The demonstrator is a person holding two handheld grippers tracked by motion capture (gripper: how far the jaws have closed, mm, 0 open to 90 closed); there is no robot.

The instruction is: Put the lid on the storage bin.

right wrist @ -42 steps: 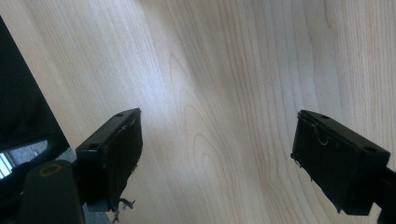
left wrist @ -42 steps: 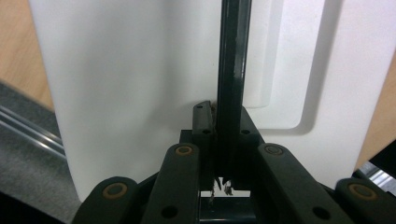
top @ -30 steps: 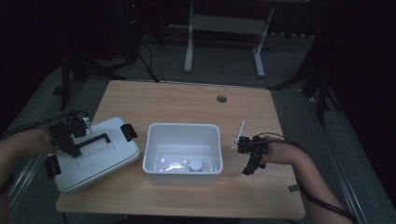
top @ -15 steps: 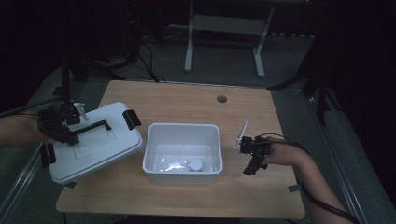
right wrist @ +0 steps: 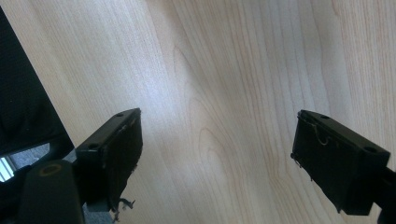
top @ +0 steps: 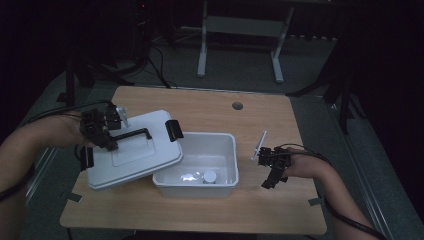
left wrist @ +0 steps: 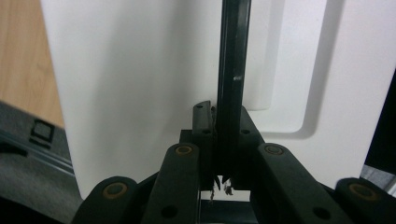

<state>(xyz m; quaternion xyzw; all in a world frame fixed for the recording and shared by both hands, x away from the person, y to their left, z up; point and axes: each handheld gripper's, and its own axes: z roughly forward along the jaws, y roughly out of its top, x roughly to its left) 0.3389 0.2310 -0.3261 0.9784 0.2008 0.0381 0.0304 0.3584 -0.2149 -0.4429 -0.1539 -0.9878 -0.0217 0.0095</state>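
A white box lid (top: pixel 135 155) with a black bar handle (top: pixel 132 134) and black clips at its ends hangs tilted above the table's left part. Its right edge reaches over the left rim of an open white bin (top: pixel 227 145). My left gripper (top: pixel 111 140) is shut on the handle's left end. In the left gripper view the jaws (left wrist: pixel 223 112) pinch the black handle (left wrist: pixel 232 70) against the white lid (left wrist: pixel 140 70). A small round white object (top: pixel 209 176) lies in the bin. My right gripper (top: pixel 272 176) hovers open to the right of the bin, over bare wood (right wrist: pixel 224 70), its jaws (right wrist: pixel 217 140) wide apart.
The wooden table (top: pixel 280 120) has a round cable hole (top: pixel 237 106) near its far edge. A thin white card-like piece (top: pixel 260 145) stands by the right gripper. A metal stand frame (top: pixel 240 40) is on the floor beyond the table.
The left gripper has lifted the lid off the table and carried it rightward, so its edge now overlaps the bin. The right gripper has stayed where it was.
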